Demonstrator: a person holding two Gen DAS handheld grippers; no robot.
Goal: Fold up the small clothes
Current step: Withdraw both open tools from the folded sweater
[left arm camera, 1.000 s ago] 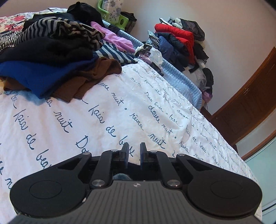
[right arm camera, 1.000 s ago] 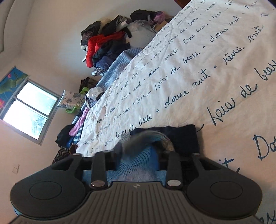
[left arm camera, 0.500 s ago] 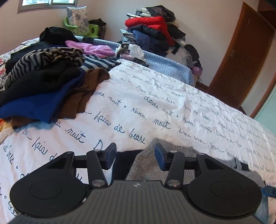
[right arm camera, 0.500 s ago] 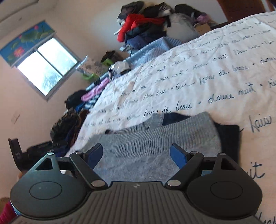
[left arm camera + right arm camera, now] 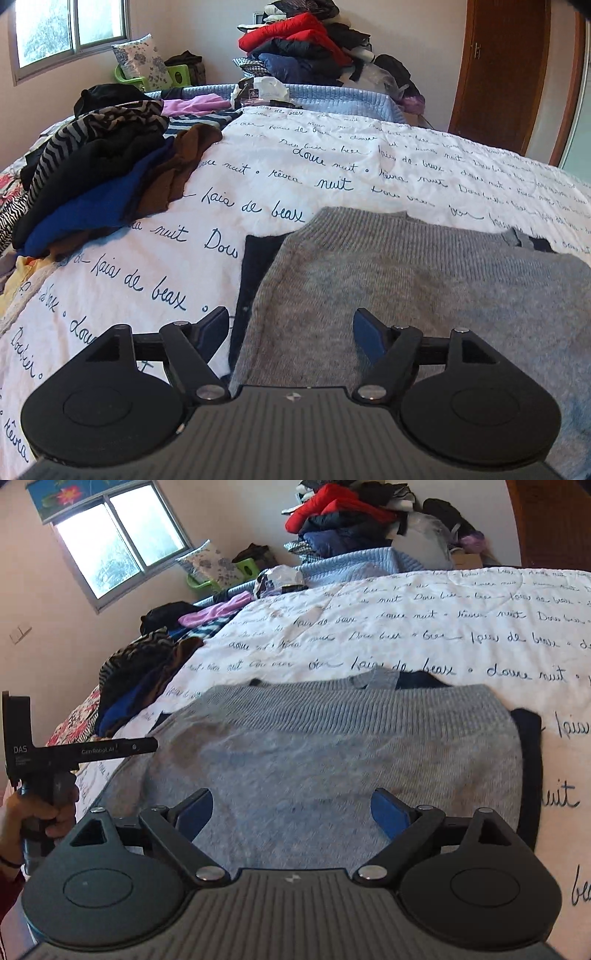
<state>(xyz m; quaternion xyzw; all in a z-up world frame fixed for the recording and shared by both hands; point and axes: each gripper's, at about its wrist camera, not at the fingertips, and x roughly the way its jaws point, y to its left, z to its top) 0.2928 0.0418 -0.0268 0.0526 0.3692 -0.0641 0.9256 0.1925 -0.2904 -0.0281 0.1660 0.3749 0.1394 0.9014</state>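
Observation:
A grey knit sweater (image 5: 424,295) lies folded flat on the white bedspread with dark script (image 5: 332,166), on top of a dark navy garment (image 5: 255,273). My left gripper (image 5: 291,328) hovers over the sweater's near left part. Its jaws are opening and nothing is between the pads. In the right wrist view the same sweater (image 5: 332,753) fills the middle. My right gripper (image 5: 291,812) hangs over its near edge, jaws opening wide, with no cloth pinched. A person's hand (image 5: 33,819) holds the other gripper's handle at the left edge.
A heap of unfolded clothes (image 5: 92,177), striped, black, blue and brown, lies on the bed's left side. A light blue blanket (image 5: 332,99) covers the far edge. More clothes (image 5: 306,48) are piled against the wall. A wooden door (image 5: 509,74) stands at the right.
Both grippers have rolled back to level and drawn back from the sweater. The left jaws went from shut to wide apart. The right jaws let go of the knit fabric, which now lies flat.

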